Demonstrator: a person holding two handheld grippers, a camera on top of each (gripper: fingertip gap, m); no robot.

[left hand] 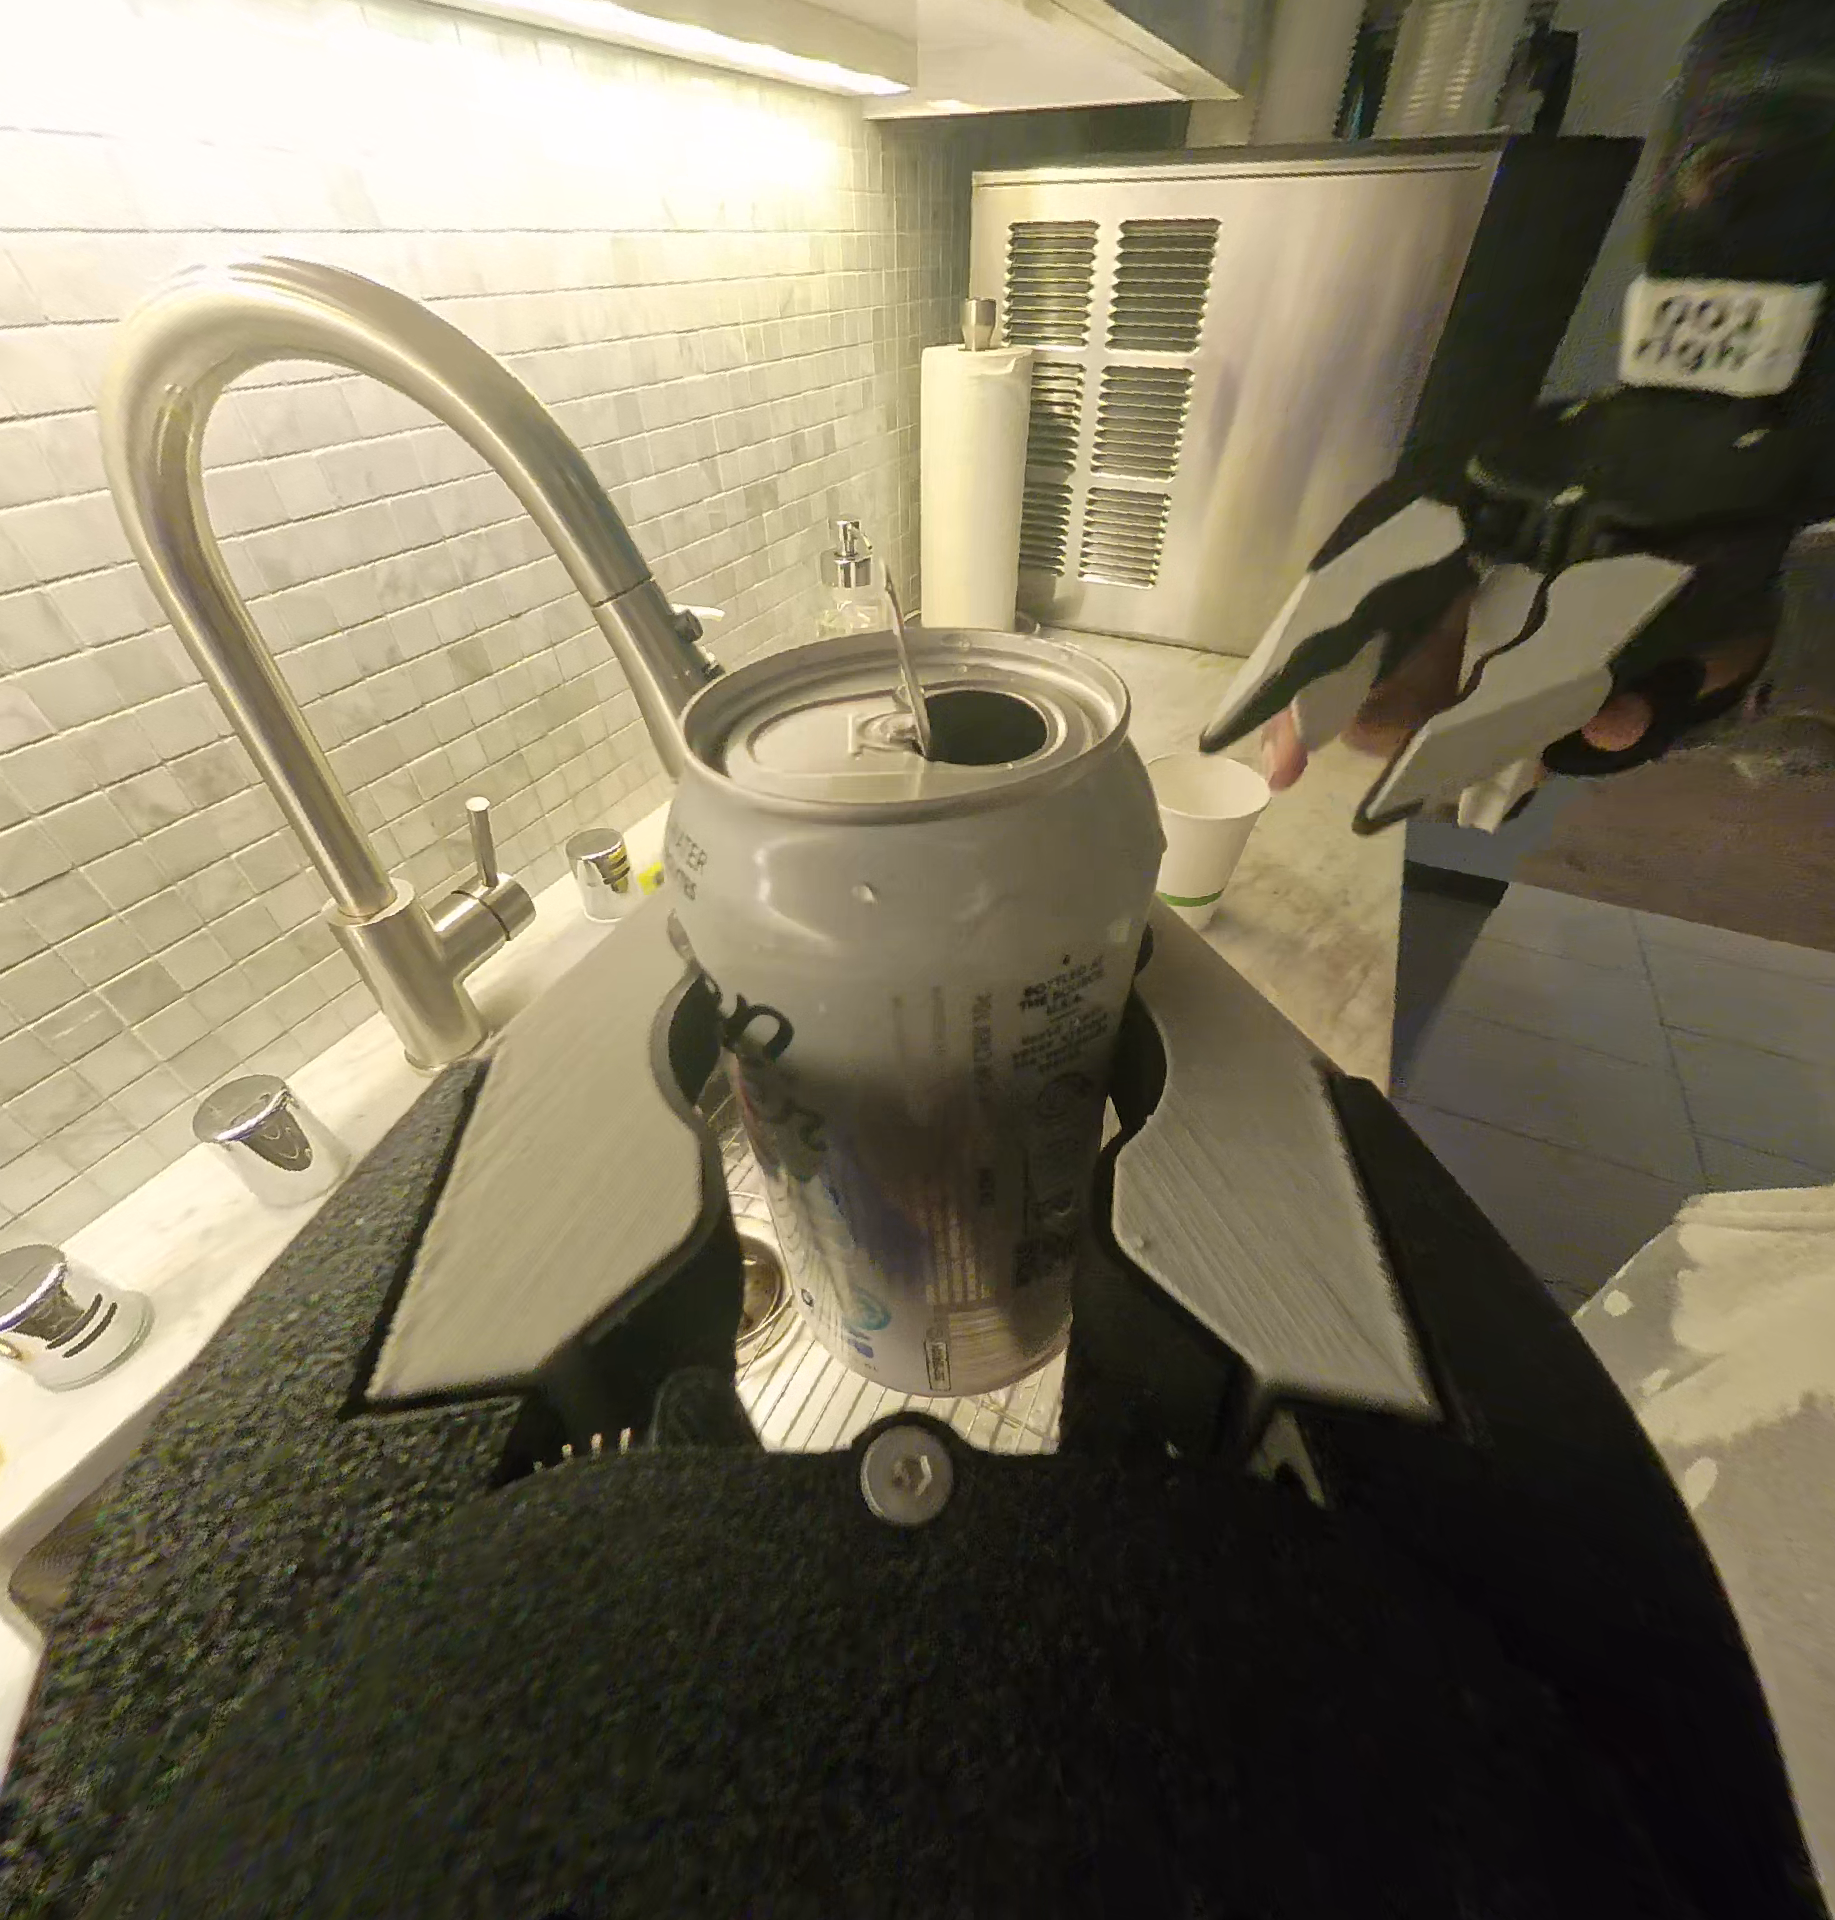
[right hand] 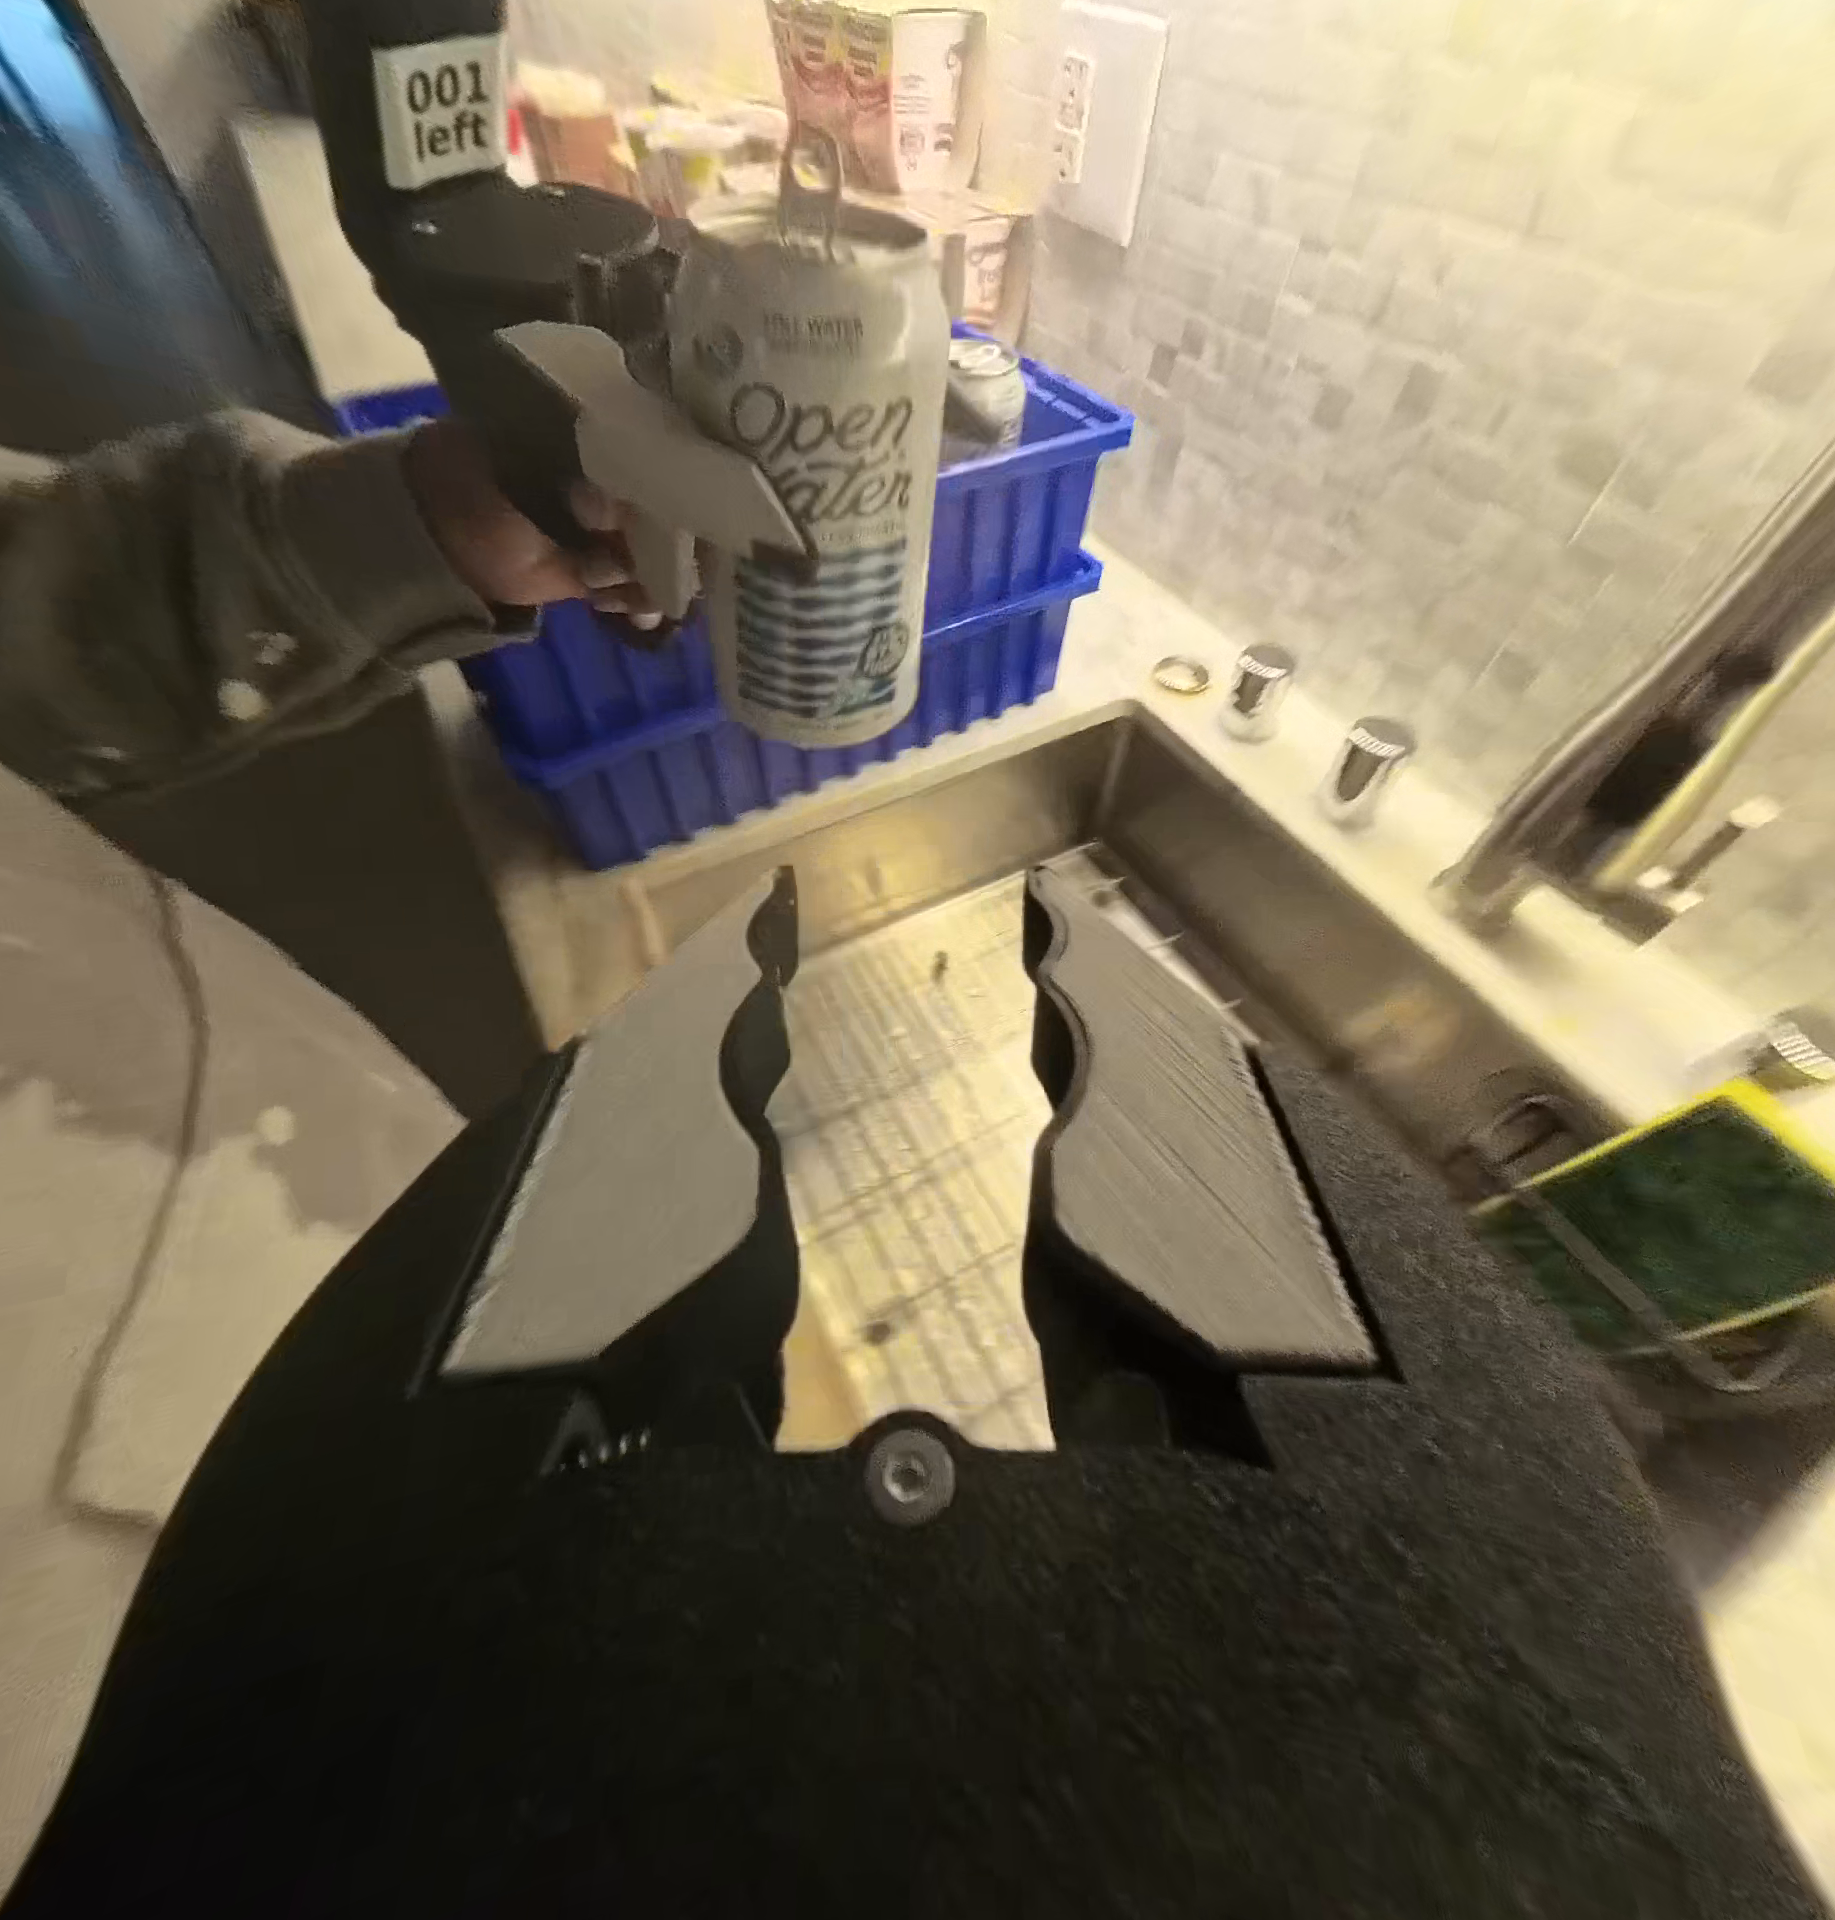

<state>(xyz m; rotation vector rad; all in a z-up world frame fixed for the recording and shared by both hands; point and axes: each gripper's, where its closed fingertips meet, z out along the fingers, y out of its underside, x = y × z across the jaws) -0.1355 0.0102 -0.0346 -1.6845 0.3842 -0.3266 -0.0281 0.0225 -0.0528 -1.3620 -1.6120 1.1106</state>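
Observation:
My left gripper (left hand: 908, 997) is shut on a white drink can (left hand: 923, 935) and holds it upright above the steel sink (left hand: 892, 1397). The can's top is open and its pull tab (left hand: 905, 665) stands up. In the right wrist view the same can (right hand: 825, 488) hangs in the left gripper (right hand: 757, 468), held by a hand (right hand: 518, 540), above the sink's far left corner. My right gripper (right hand: 908, 935) is open and empty, over the sink's grid floor (right hand: 892, 1143). In the left wrist view it (left hand: 1339, 758) hovers open to the right of the can.
A curved steel faucet (left hand: 300, 499) stands behind the sink. A paper cup (left hand: 1204, 831), soap dispenser (left hand: 851, 582) and paper towel roll (left hand: 970, 478) are on the counter. Stacked blue bins (right hand: 840, 675) hold another can (right hand: 986, 390). A green and yellow sponge (right hand: 1702, 1216) sits in a rack at right.

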